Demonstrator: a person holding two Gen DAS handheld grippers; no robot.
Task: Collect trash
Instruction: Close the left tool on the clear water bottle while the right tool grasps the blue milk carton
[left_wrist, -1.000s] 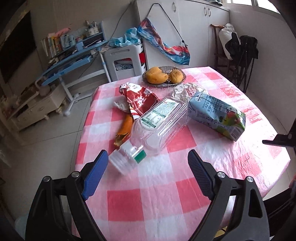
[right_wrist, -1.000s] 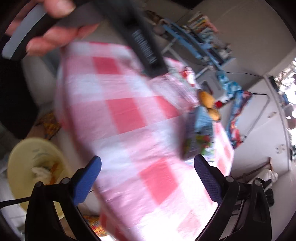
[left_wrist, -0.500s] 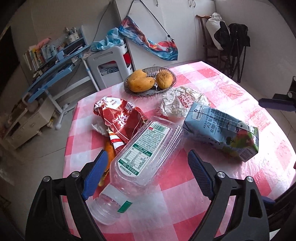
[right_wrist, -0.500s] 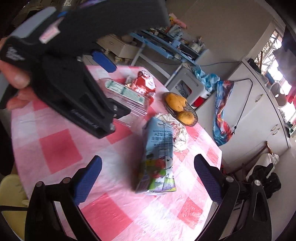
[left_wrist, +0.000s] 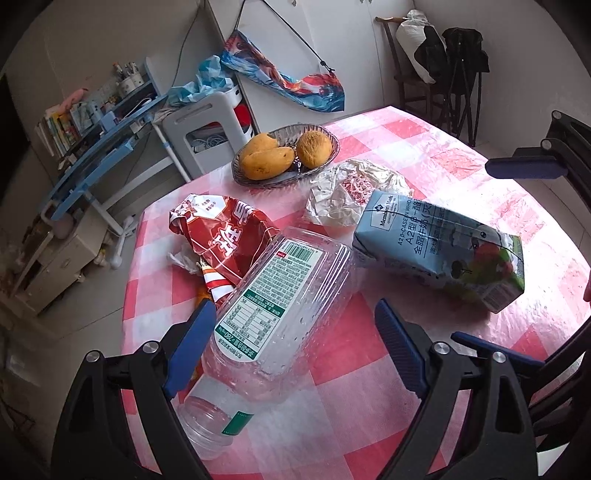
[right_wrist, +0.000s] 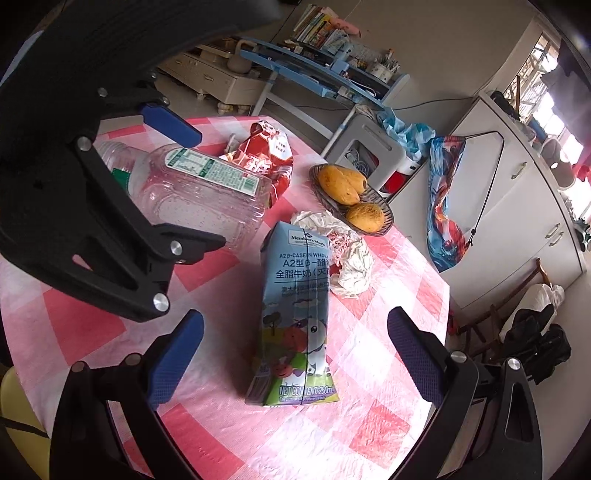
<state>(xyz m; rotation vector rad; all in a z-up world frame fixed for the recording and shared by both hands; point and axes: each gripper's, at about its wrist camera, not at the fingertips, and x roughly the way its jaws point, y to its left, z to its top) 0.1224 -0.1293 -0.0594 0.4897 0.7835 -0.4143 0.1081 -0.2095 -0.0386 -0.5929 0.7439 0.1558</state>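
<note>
A clear plastic bottle (left_wrist: 280, 302) lies on its side on the pink checked tablecloth (left_wrist: 351, 354). My left gripper (left_wrist: 295, 339) hangs open over it, with the bottle's lower half between the fingers and neither pad pressing on it. A blue milk carton (right_wrist: 295, 314) lies flat, and my right gripper (right_wrist: 295, 332) stands open astride its near end without touching it. Beyond them lie a red snack bag (left_wrist: 225, 240) and a crumpled white wrapper (left_wrist: 340, 199). An orange scrap (left_wrist: 201, 293) peeks out beneath the red bag.
A glass bowl (left_wrist: 328, 133) holding mangoes stands at the table's far side. Something yellow (right_wrist: 9, 395) sits below the table's near edge. A white stool (left_wrist: 207, 122), a blue desk (left_wrist: 92, 155) and a chair piled with bags (left_wrist: 436, 44) stand beyond the table.
Both grippers have moved in over the table. The left one now has the bottle between its fingers. The right one swung from the table's edge to face the carton.
</note>
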